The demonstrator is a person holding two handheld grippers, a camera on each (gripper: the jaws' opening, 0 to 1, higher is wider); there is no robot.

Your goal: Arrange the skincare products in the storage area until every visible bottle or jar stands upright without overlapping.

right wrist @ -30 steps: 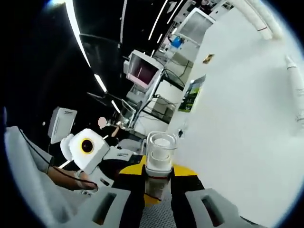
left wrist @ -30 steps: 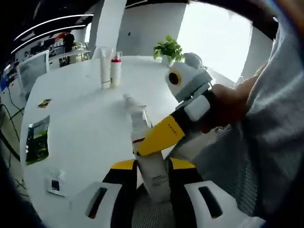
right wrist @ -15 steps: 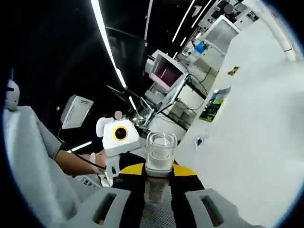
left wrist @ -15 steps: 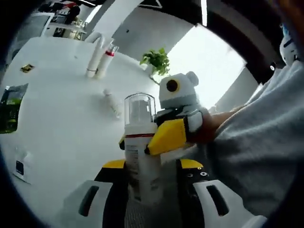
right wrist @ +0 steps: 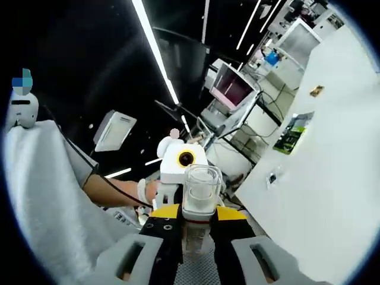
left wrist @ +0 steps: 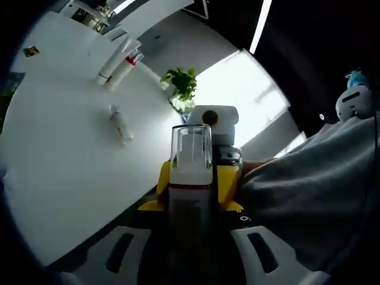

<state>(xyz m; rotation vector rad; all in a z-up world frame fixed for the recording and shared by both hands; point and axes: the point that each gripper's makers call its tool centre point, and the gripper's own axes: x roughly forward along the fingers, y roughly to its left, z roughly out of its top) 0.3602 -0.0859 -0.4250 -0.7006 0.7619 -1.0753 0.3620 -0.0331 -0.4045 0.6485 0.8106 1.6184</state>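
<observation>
Bottle (left wrist: 190,196), lifted clear of the white table (left wrist: 65,154) within the last second, now stands upright, apparently clamped by both left gripper (left wrist: 191,249) and right gripper (right wrist: 191,249); placement remains.

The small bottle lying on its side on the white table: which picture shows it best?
The left gripper view. There the small bottle lies flat on the white table, apart from two tubes standing farther off. The right gripper view shows a stretch of the same table, but I cannot make out that bottle on it.
</observation>
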